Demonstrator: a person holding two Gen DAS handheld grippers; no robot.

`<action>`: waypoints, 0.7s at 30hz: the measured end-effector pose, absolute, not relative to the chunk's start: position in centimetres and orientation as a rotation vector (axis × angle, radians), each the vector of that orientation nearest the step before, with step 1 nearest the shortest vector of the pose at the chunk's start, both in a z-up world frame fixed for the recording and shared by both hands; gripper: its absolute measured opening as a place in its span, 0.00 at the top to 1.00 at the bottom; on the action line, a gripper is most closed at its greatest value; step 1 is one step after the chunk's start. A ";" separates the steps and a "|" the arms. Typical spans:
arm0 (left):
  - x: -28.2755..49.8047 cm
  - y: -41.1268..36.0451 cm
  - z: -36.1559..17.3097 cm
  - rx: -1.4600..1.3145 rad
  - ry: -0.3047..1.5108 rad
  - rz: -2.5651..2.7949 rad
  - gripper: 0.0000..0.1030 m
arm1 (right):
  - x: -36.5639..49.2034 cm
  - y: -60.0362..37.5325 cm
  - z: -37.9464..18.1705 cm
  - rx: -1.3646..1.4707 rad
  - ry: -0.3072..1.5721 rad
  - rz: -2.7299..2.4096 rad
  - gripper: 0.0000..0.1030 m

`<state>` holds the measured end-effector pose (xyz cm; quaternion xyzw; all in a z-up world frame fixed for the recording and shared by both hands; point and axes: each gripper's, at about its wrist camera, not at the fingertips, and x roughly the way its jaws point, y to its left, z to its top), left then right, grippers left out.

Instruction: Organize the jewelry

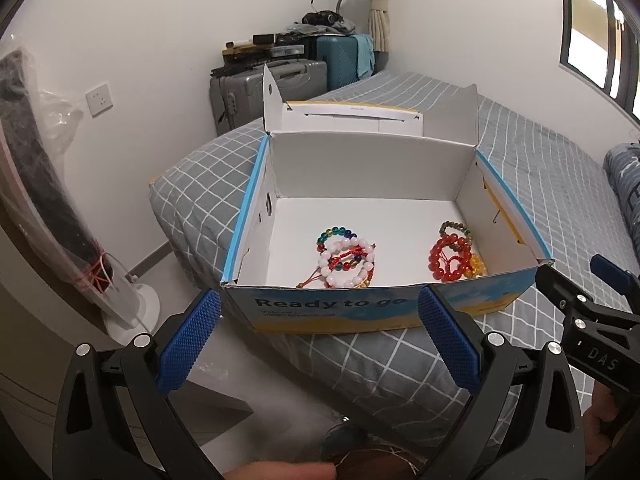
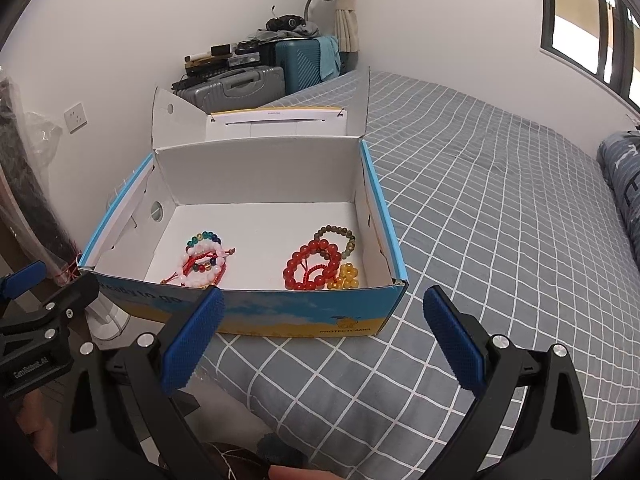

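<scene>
An open cardboard box (image 1: 360, 312) (image 2: 280, 316) with blue trim stands on the bed corner, lid flaps up. Inside on the left lies a pile of bracelets: pink-white beads (image 1: 346, 264) (image 2: 202, 262) over a multicolour one (image 1: 336, 234). On the right lie a red bead bracelet (image 1: 450, 258) (image 2: 310, 266), an olive-brown one (image 1: 456, 228) (image 2: 336, 240) and a yellow one (image 2: 346, 276). My left gripper (image 1: 318, 308) is open and empty just before the box's front wall. My right gripper (image 2: 324, 306) is open and empty, at the box's front right.
The bed (image 2: 500, 208) has a grey checked cover and a pillow (image 2: 624, 184) at far right. Suitcases (image 1: 280, 76) with clutter stand against the back wall. A wrapped fan (image 1: 60, 208) stands left on the floor. A window (image 2: 592, 20) is upper right.
</scene>
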<state>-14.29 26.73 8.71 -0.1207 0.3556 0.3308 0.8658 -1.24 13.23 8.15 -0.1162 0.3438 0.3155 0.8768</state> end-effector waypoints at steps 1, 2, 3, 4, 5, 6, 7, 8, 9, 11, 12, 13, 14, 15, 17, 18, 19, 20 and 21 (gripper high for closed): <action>-14.2 26.7 8.6 -0.250 0.749 0.693 0.06 | -1.2 13.3 8.1 -0.243 0.718 0.658 0.07; -14.2 26.7 8.6 -0.249 0.751 0.695 0.06 | -1.2 13.2 8.1 -0.241 0.718 0.658 0.07; -14.2 26.8 8.6 -0.252 0.752 0.694 0.06 | -1.2 13.2 8.1 -0.241 0.718 0.658 0.07; -14.2 26.8 8.5 -0.256 0.753 0.694 0.06 | -1.3 13.3 8.1 -0.243 0.719 0.658 0.07; -14.2 26.9 8.6 -0.256 0.754 0.694 0.06 | -1.3 13.3 8.1 -0.242 0.719 0.658 0.07; -14.2 26.9 8.6 -0.257 0.753 0.693 0.06 | -1.3 13.3 8.1 -0.241 0.719 0.658 0.07; -14.2 26.9 8.6 -0.257 0.752 0.689 0.06 | -1.3 13.3 8.0 -0.240 0.719 0.659 0.07; -14.2 26.9 8.6 -0.259 0.752 0.687 0.06 | -1.3 13.3 8.1 -0.242 0.719 0.659 0.07; -14.3 26.9 8.6 -0.261 0.751 0.684 0.06 | -1.3 13.2 8.1 -0.241 0.719 0.659 0.07; -14.3 26.9 8.5 -0.260 0.754 0.684 0.06 | -1.3 13.3 8.0 -0.239 0.721 0.658 0.07; -14.2 26.9 8.5 -0.260 0.754 0.684 0.06 | -1.2 13.3 7.9 -0.238 0.723 0.658 0.07; -14.2 26.9 8.5 -0.262 0.754 0.681 0.06 | -1.3 13.3 7.9 -0.237 0.724 0.658 0.07; -14.2 26.9 8.5 -0.263 0.754 0.682 0.06 | -1.2 13.3 7.8 -0.236 0.725 0.658 0.07; -14.2 26.9 8.6 -0.262 0.754 0.682 0.06 | -1.2 13.3 7.8 -0.236 0.726 0.659 0.07; -14.1 26.8 8.6 -0.262 0.753 0.679 0.06 | -1.2 13.4 7.8 -0.234 0.727 0.659 0.07; -14.1 26.8 8.6 -0.261 0.754 0.678 0.06 | -1.2 13.4 7.8 -0.232 0.727 0.660 0.07; -14.1 26.8 8.6 -0.261 0.753 0.677 0.06 | -1.2 13.3 7.9 -0.236 0.726 0.660 0.07; -14.1 26.8 8.6 -0.262 0.752 0.678 0.06 | -1.2 13.4 7.8 -0.237 0.724 0.660 0.07; -14.1 26.8 8.6 -0.262 0.753 0.680 0.06 | -1.2 13.3 7.9 -0.236 0.724 0.660 0.07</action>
